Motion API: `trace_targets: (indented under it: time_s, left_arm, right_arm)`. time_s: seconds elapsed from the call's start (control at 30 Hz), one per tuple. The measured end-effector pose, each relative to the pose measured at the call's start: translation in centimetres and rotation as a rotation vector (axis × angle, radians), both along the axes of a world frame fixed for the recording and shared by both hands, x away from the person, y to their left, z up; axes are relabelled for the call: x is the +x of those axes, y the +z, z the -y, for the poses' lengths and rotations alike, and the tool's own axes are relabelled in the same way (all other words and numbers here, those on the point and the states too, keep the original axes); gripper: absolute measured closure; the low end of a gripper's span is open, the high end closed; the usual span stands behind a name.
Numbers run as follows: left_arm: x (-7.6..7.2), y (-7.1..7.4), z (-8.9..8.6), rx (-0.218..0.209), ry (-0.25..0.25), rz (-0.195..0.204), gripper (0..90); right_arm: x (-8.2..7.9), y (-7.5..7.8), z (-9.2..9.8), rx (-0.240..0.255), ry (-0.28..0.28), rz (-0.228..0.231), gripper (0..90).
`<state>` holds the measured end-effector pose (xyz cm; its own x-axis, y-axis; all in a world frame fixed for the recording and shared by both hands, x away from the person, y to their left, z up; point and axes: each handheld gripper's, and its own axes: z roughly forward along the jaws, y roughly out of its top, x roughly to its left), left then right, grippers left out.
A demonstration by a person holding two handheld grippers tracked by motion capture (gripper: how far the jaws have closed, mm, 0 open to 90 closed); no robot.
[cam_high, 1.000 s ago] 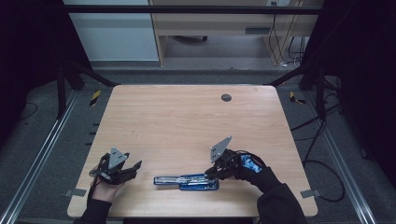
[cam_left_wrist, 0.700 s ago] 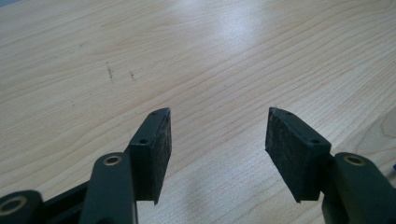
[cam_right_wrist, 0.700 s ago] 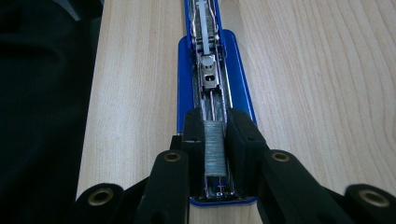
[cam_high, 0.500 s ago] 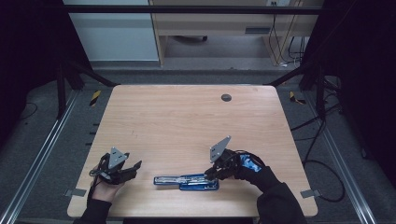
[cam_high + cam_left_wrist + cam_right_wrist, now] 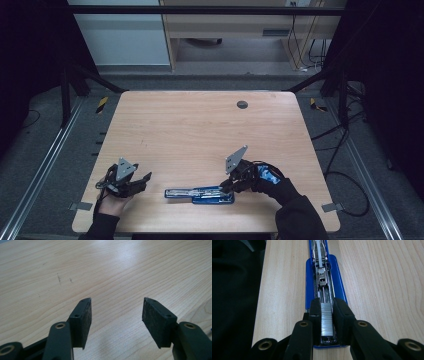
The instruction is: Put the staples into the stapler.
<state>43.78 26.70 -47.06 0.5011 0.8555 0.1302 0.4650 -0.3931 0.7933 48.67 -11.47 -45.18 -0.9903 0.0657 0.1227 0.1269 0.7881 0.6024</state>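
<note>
A blue stapler [image 5: 200, 194] lies opened flat near the table's front edge, its metal staple channel [image 5: 321, 262] facing up. My right gripper [image 5: 223, 186] comes in from the stapler's right end. In the right gripper view its jaws [image 5: 327, 307] are shut on a silver strip of staples [image 5: 327, 320], which sits in the rear of the blue stapler [image 5: 337, 272]. My left gripper [image 5: 145, 179] rests at the front left, a short way left of the stapler. Its pads [image 5: 85, 315] stand wide open over bare wood with nothing between them.
The wooden table [image 5: 200, 130] has a small dark round grommet [image 5: 242, 104] near its far edge. The stapler lies close to the front edge, with dark floor beyond [image 5: 234, 302]. Metal rails [image 5: 40, 170] run along both sides of the table.
</note>
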Motion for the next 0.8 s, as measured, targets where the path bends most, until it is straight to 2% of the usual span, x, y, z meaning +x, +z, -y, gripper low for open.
trace_targets:
  time_s: [0.3, 0.5, 0.57, 0.8]
  left_arm:
    - [-0.03, 0.03, -0.01, 0.001, 0.0, 0.001, 40.6]
    - [-0.1, 0.09, -0.07, -0.002, 0.002, 0.002, 40.6]
    - [-0.13, 0.12, -0.08, -0.002, 0.001, 0.003, 40.5]
    - [-0.16, 0.13, -0.07, -0.003, 0.002, 0.004, 40.5]
  right_arm:
    - [-0.17, 0.32, 0.29, 0.011, -0.028, 0.013, 71.0]
    - [-0.43, 0.78, 0.49, 0.025, -0.097, 0.029, 73.1]
    - [-0.46, 0.77, 0.63, 0.014, -0.106, 0.025, 73.2]
    - [-0.96, 0.57, 0.26, -0.008, -0.093, 0.028, 73.4]
